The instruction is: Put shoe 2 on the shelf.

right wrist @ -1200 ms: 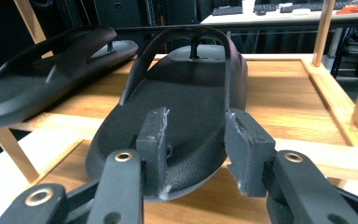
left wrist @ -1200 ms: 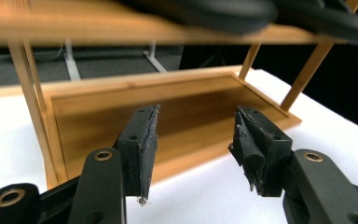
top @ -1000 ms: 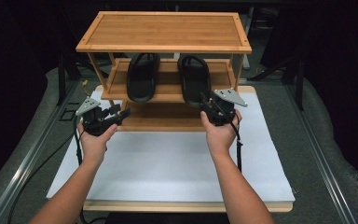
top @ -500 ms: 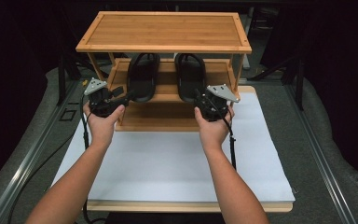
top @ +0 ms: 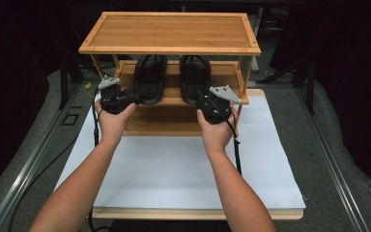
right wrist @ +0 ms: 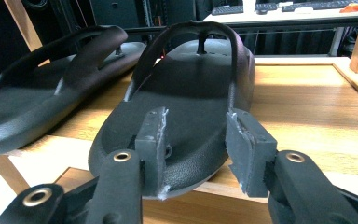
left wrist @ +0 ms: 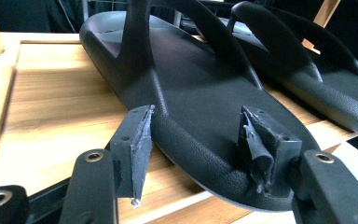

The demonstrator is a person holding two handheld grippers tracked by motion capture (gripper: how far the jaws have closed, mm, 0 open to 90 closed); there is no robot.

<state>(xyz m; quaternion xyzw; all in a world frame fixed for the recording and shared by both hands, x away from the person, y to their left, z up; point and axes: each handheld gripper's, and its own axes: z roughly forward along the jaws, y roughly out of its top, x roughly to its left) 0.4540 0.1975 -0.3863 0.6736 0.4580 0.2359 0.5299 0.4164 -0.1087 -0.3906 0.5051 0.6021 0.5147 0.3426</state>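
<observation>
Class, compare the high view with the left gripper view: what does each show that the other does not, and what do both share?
High view alone: the whole wooden rack with its bare top shelf, the white sheet under it, both forearms, and the right gripper at the right sandal.
Left gripper view alone: close detail of the left gripper, its worn pads apart on either side of the left sandal's heel, not closed on it.
Both: the two black sandals side by side on the middle shelf.
</observation>
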